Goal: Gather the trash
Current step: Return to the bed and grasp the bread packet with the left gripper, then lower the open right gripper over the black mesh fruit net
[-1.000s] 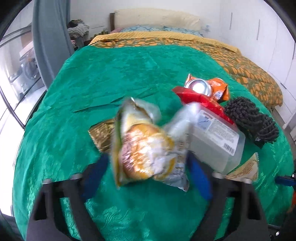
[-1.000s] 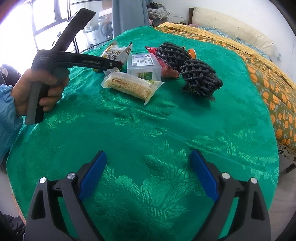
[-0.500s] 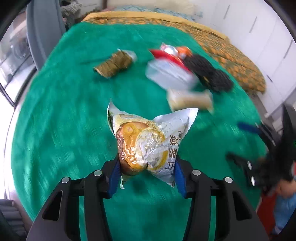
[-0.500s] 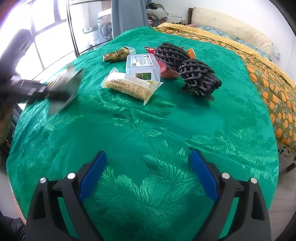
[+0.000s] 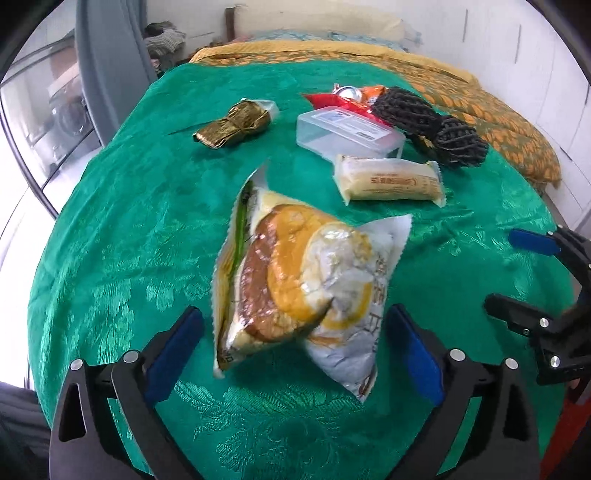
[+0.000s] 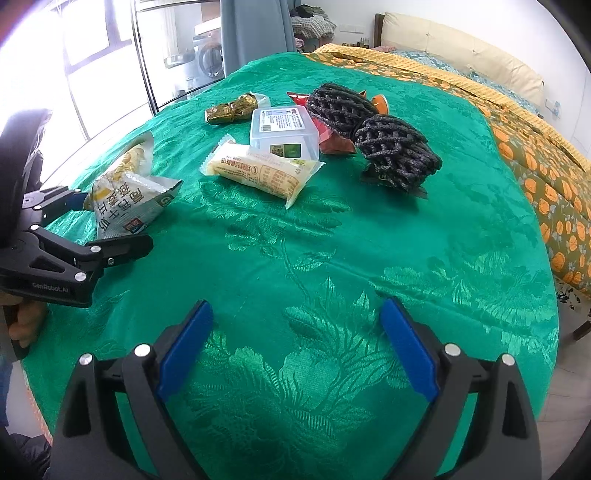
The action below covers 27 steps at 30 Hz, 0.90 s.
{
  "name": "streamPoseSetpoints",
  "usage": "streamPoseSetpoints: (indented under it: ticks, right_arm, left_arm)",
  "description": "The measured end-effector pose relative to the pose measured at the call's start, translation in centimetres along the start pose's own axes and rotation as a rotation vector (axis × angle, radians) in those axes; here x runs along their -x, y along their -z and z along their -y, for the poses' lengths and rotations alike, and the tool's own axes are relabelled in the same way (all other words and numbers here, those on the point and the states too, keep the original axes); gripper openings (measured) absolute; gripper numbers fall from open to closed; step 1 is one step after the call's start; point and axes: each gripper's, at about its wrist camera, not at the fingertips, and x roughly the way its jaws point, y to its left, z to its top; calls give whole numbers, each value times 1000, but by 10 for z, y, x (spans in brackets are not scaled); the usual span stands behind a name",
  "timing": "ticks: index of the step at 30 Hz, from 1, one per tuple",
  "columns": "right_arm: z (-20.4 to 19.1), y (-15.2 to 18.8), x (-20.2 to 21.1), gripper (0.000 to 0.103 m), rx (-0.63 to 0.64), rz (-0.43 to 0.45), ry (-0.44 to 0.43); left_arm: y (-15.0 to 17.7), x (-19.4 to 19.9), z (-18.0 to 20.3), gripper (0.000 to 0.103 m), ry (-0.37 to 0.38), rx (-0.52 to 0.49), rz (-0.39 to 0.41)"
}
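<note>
A crumpled silver and yellow snack bag (image 5: 303, 291) lies on the green bedspread (image 5: 147, 206), near its front. My left gripper (image 5: 291, 350) straddles the bag with its jaws opening, and neither blue pad touches it. In the right wrist view the same bag (image 6: 125, 192) sits at the left, between the left gripper's (image 6: 114, 221) fingers. My right gripper (image 6: 295, 343) stands open above bare cloth, with nothing between its fingers. Farther back lie a cream wrapped bar (image 5: 391, 181), a clear plastic box (image 5: 347, 133), a gold wrapper (image 5: 236, 125), two black foam nets (image 5: 428, 125) and red and orange wrappers (image 5: 332, 99).
An orange patterned blanket (image 6: 535, 155) covers the bed's far side, with pillows (image 5: 317, 26) at the head. A grey curtain (image 5: 107, 66) and a window stand beyond the left edge. A person's hand (image 6: 26, 325) grips the left tool at the bed's near-left edge.
The left gripper carried the snack bag away from the pile toward the bed's near edge, then its jaws spread and let go of the bag. The right gripper has not moved.
</note>
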Motion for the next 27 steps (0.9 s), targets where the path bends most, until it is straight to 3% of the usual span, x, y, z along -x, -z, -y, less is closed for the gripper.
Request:
streamPoseSetpoints:
  ticks: [4,8,14,18,19,20,27]
  right_arm:
    - [19,-6,13,90,-29,63,-51]
    - [54,-44,21,90,-15,123,59]
    - [52,-94,-19,90,229,-11,158]
    - [55,-107,-44,88,235,-37,226]
    - [58,-108,-47,73,215,-41,224]
    - [61,-109,-48,46,184,-40,201]
    - [57,-80,4,45,117,30,167]
  left_arm:
    - [-1,-2,-1,98,1,2,-2]
    - [-1,-2,-2,98,2,3,-2]
    - [-1,-2,-2,98,2,3,-2]
    - [-1,-2,-3,98,5,5,-2]
    - [-1,-2,-3,98,5,5,-2]
    - [-1,-2,-3,98,5,5,-2]
    - [-1,-2,-3,98,4,5,-2]
